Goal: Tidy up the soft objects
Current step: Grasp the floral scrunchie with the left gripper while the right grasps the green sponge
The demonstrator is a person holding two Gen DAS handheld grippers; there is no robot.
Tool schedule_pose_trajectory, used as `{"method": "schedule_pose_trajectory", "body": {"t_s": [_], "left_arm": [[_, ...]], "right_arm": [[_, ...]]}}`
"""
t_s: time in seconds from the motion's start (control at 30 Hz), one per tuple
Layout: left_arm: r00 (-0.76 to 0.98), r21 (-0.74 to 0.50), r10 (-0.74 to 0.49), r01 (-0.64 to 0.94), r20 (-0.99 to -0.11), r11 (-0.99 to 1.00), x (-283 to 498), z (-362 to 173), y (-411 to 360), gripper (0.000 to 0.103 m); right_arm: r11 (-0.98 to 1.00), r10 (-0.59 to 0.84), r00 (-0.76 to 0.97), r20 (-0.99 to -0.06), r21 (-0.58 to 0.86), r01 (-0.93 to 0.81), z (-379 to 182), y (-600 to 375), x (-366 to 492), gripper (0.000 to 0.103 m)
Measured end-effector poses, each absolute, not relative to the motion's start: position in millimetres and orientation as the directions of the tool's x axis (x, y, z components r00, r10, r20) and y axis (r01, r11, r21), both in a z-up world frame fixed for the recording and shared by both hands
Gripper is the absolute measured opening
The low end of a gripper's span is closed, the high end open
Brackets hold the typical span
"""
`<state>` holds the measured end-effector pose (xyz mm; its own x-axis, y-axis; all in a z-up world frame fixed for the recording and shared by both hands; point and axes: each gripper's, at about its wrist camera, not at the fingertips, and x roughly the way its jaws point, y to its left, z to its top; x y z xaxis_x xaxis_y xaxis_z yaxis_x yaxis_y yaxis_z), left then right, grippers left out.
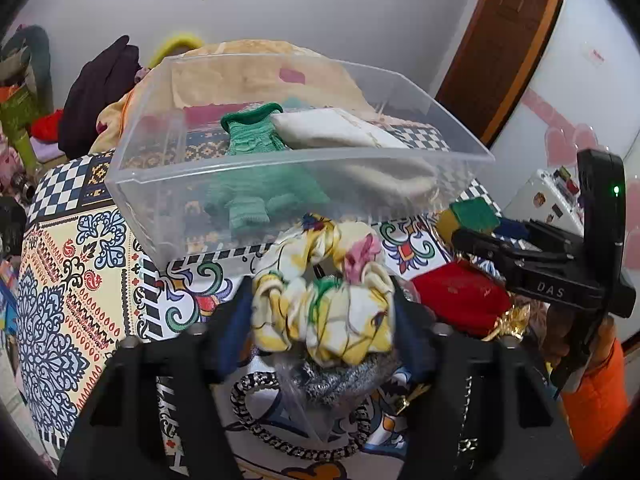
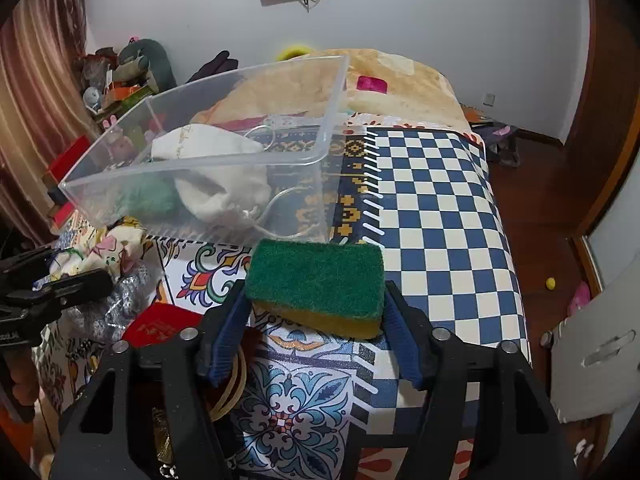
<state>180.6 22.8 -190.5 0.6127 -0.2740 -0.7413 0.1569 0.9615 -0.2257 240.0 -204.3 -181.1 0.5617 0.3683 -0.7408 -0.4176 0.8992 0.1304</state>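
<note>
The left gripper point(image 1: 322, 316) is clamping a yellow floral scrunchie point(image 1: 324, 300) between its 2 blue pads, which are pressing into the fabric on both sides. Just beneath the scrunchie, nearer the wrist, a silver scouring ball point(image 1: 340, 380) in a clear wrapper is lying on the patterned cloth point(image 1: 80, 280), and a red pouch point(image 1: 460, 300) is sitting to the claw's right. The right gripper point(image 2: 316, 316) is squeezing a green-and-yellow sponge point(image 2: 316, 280) by its 2 short ends, green face up. Directly beyond both claws, a clear plastic bin point(image 2: 240, 160) is standing on the cloth, its near wall just past the sponge and the scrunchie. Inside it, a green knitted item point(image 1: 256, 160) and a cream drawstring bag point(image 2: 216, 176) are lying side by side. Beyond the bin, a beige blanket point(image 2: 400, 80) is heaped up.
</note>
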Motion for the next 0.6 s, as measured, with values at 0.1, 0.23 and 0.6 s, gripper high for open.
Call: {"method": "schedule_pose_trajectory", "body": {"t_s": [0.1, 0.23, 0.6], "left_arm": [[0.628, -0.2, -0.255, 0.158, -0.735, 0.967, 175.2, -186.8, 19.8, 0.043], [0.657, -0.177, -0.233, 0.152, -0.717, 0.972, 165.6, -176.8, 20.8, 0.039], [0.724, -0.161, -0.232, 0.168, -0.649, 0.973, 141.0, -139.3, 25.9, 0.039]], "right_arm": [[0.899, 0.365, 0.577, -0.731, 0.115, -0.422, -179.0, -204.2, 236.1, 0.059], [0.898, 0.37, 0.593, -0.715, 0.112, -0.425, -172.6, -206.9, 230.5, 0.059], [0.887, 0.408, 0.654, -0.637, 0.106, -0.45, -133.3, -219.6, 207.0, 0.059]]}}
